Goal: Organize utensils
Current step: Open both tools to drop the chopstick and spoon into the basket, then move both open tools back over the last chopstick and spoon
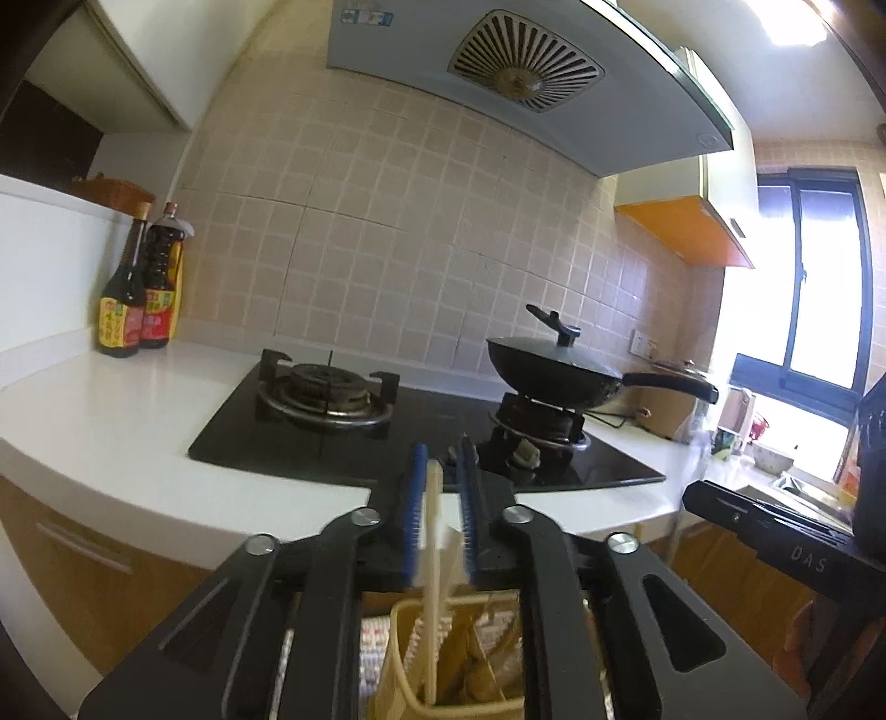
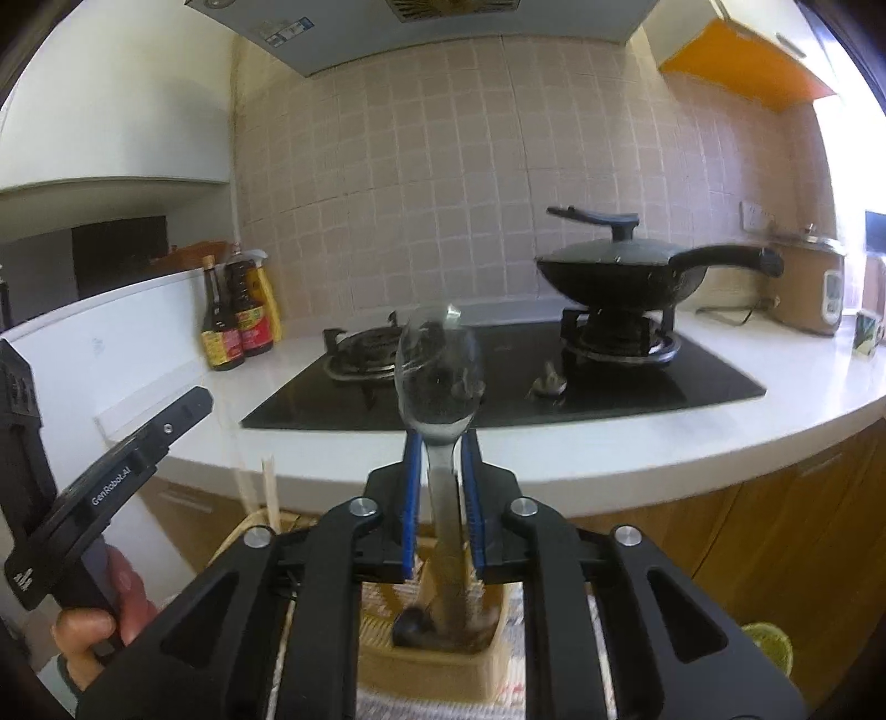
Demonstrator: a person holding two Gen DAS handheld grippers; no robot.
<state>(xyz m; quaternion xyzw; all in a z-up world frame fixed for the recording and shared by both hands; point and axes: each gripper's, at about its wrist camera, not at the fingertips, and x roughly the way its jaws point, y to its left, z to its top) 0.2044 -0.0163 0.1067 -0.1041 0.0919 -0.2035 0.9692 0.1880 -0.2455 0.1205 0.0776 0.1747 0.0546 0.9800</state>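
left claw [image 1: 443, 498]: jaws loose around chopstick [image 1: 431, 581] | right claw [image 2: 443, 498]: jaws slack beside spoon [image 2: 440, 360] | we hold both upright over holder [image 1: 398, 664], judged for dropping in

**Readable lettering in the kitchen**

"GenRobot.AI" stands in white along the black arm of the left gripper [image 2: 119, 487], seen to the left of the right gripper's fingers. "DAS" shows faintly on the black arm of the right gripper [image 1: 775, 531], off to the right of the left gripper's fingers. The sauce bottles [image 1: 138, 288] carry red and yellow labels, and the range hood [image 1: 365, 14] a sticker; both are too small to read.
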